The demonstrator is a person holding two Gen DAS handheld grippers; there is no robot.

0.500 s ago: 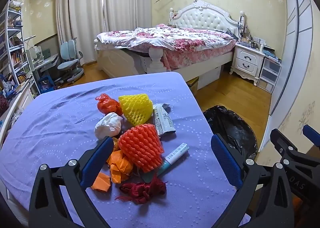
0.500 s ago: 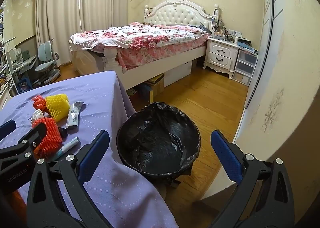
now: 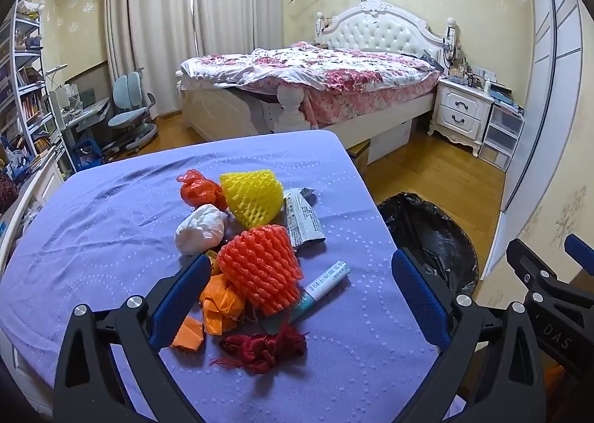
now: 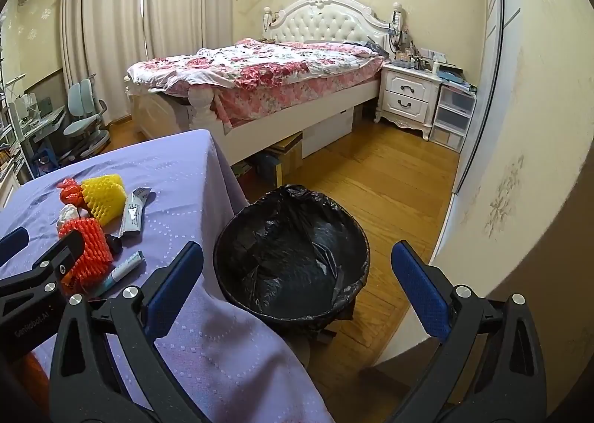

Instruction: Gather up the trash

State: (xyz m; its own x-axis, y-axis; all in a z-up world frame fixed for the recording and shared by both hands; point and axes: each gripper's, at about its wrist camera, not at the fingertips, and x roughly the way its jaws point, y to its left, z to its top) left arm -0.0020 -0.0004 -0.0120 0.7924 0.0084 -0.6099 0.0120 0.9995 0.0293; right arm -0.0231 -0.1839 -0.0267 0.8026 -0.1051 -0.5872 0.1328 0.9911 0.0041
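So the trash bin [image 4: 293, 256] sits on the wood floor right off the table's right edge, lined with a black bag, and I can't see anything in it. The trash pile [image 3: 252, 252] is bunched mid-table on the purple cloth [image 3: 111, 222], with bare cloth all around it. The white tube [image 3: 323, 283] lies flat, long axis running diagonally toward the bin side. Left gripper [image 3: 297, 296] hovers over the pile, jaws wide apart, nothing held. Right gripper [image 4: 297, 285] is also spread wide over the bin.
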